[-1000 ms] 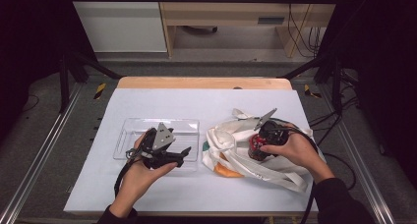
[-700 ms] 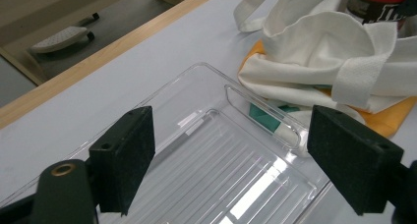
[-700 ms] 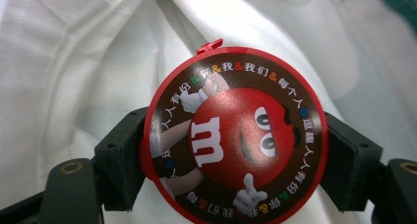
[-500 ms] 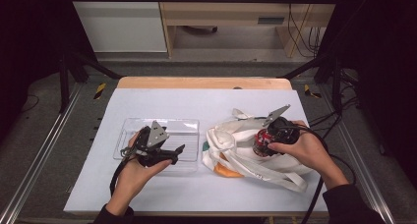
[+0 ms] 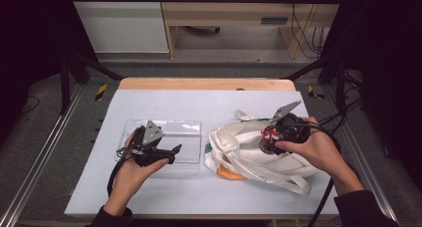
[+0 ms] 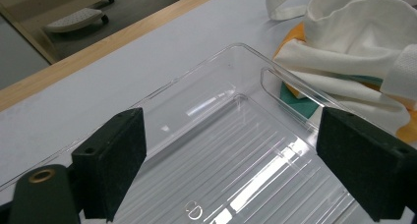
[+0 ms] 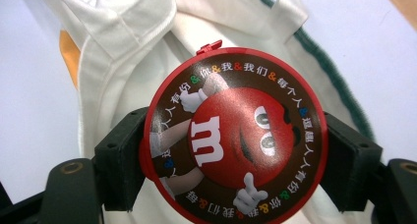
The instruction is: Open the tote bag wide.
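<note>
A round red M&M's candy tin (image 7: 231,140) sits between the jaws of my right gripper (image 7: 236,160), which is shut on its sides. In the high view that gripper (image 5: 268,140) holds the tin (image 5: 270,136) just above a crumpled white tote bag (image 5: 239,147). My left gripper (image 5: 175,150) lies level over a clear plastic tray (image 5: 189,127) and points right. Its jaws (image 6: 241,160) have just been opening and stand wide, with nothing between them but the tray's ribbed floor (image 6: 255,150) beneath.
An orange piece (image 5: 230,173) and a green piece (image 5: 206,148) stick out from under the bag beside the tray. The white table sheet (image 5: 199,105) ends at a wooden far edge (image 5: 204,84). Cables trail off to the right.
My right hand has lifted the tin up out of the bag's folds. My left gripper has shifted slightly left over the tray.
</note>
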{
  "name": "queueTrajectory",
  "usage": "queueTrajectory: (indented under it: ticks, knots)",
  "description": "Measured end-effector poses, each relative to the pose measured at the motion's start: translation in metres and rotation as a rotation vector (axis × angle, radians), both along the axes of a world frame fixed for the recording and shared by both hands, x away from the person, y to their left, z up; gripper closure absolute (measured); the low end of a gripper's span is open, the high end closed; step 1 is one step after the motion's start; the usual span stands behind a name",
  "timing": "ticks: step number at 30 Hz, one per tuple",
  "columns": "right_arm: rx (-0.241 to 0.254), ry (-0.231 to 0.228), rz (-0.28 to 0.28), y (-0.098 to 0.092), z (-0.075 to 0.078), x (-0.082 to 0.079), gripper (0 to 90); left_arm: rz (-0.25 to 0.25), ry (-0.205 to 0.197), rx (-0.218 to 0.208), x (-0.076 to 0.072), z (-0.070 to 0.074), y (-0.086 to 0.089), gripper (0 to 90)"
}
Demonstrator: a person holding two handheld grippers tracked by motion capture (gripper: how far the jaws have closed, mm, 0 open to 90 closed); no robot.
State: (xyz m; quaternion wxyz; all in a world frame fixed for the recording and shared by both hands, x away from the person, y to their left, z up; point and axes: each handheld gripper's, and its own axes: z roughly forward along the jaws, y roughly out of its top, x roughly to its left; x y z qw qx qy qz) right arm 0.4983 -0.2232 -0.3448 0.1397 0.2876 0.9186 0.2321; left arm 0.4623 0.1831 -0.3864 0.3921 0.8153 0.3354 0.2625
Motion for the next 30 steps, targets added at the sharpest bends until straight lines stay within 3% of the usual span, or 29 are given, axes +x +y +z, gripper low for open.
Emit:
queueTrajectory:
  ticks: [7, 21, 30]
  knots:
    - [0.014, -0.028, 0.001, 0.006, 0.02, -0.003, 24.4, 0.021, 0.005, -0.01, 0.003, 0.0, 0.01, 11.4]
    - [0.03, -0.073, 0.07, 0.035, 0.052, 0.003, 24.4, 0.07, 0.012, -0.04, 0.008, 0.001, 0.029, 11.0]
    - [0.039, -0.076, 0.096, 0.054, 0.057, 0.009, 24.4, 0.086, 0.007, -0.05, 0.008, 0.003, 0.036, 11.0]
